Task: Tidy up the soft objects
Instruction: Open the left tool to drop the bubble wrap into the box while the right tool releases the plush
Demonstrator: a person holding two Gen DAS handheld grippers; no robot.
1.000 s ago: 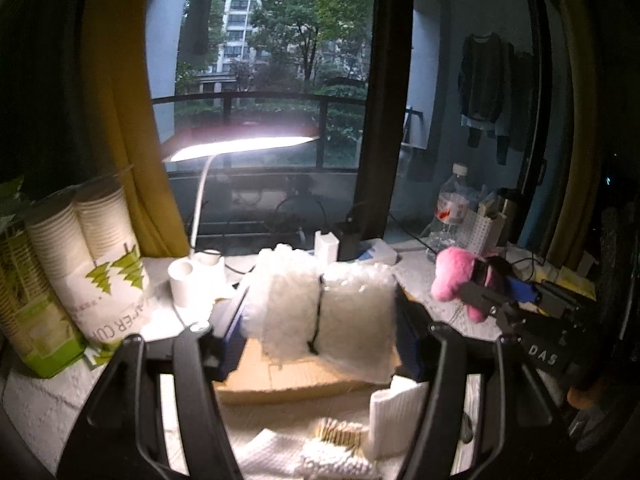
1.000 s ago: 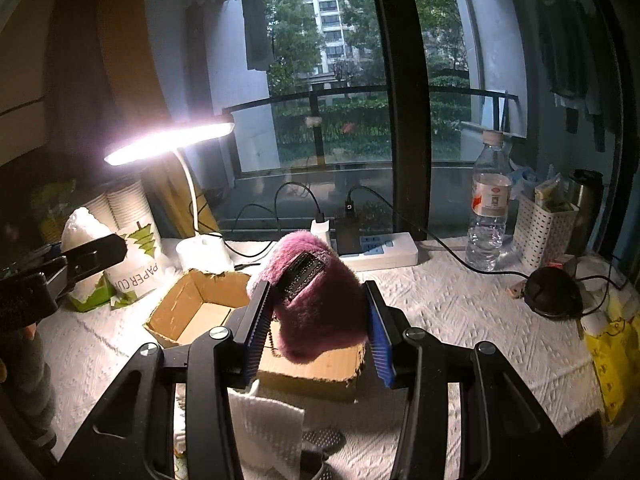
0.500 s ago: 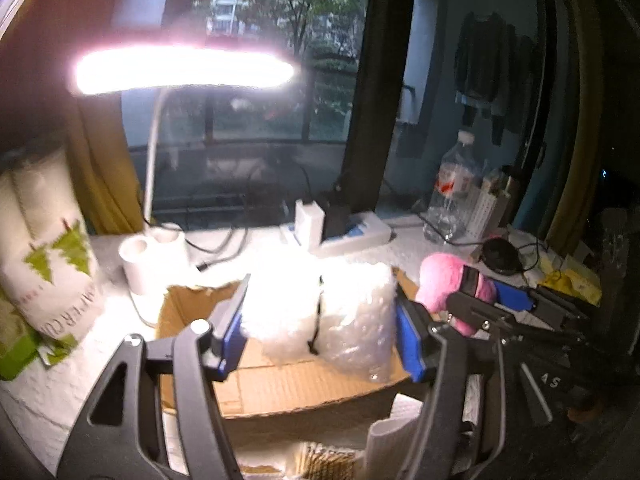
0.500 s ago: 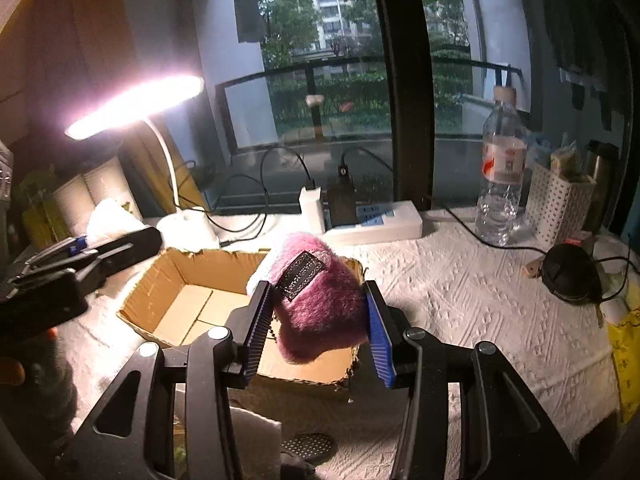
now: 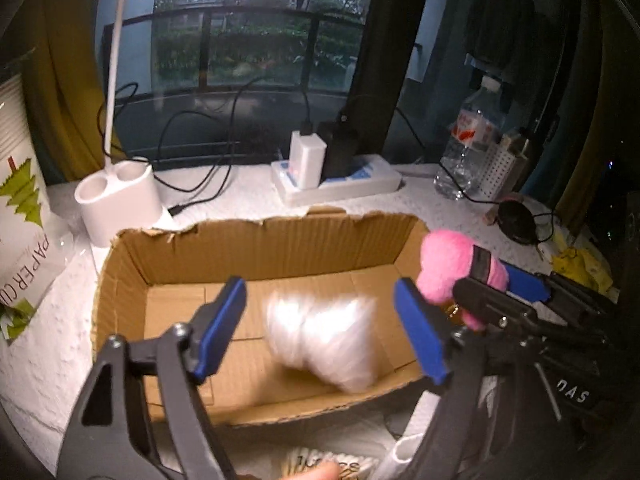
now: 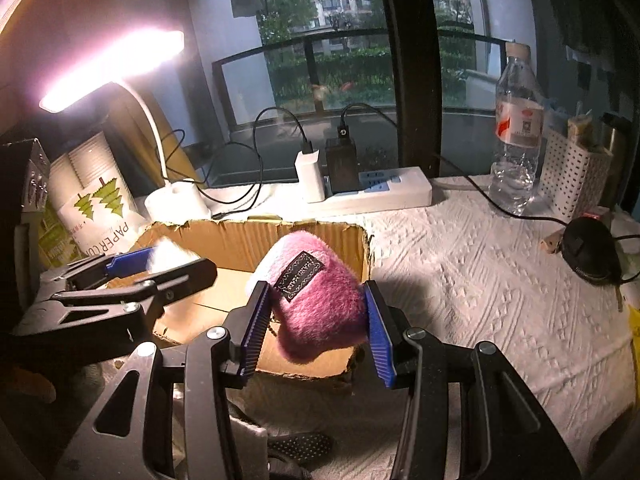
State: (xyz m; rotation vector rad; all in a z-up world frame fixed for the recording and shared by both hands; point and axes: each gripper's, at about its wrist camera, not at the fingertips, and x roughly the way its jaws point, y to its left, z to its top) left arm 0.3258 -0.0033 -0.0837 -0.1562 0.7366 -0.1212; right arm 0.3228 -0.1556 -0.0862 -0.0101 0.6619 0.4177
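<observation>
1. Two grippers hang over the cardboard box [image 5: 256, 248]. The left gripper [image 5: 320, 328] has just been opening its jaws; the white plastic bundle [image 5: 324, 344], blurred, sits between them, touching neither pad.
2. The right gripper [image 6: 316, 328] clamps the pink plush [image 6: 320, 300] above the box's right end.
3. Behind the box stand a lamp base [image 5: 116, 200], a power strip [image 5: 340, 188] and a water bottle [image 6: 516, 128].

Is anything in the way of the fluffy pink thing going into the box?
Nothing visible blocks it. The right gripper holds the pink plush over the cardboard box, whose top is open. The white bundle lies inside, leaving bare floor beside it.
</observation>
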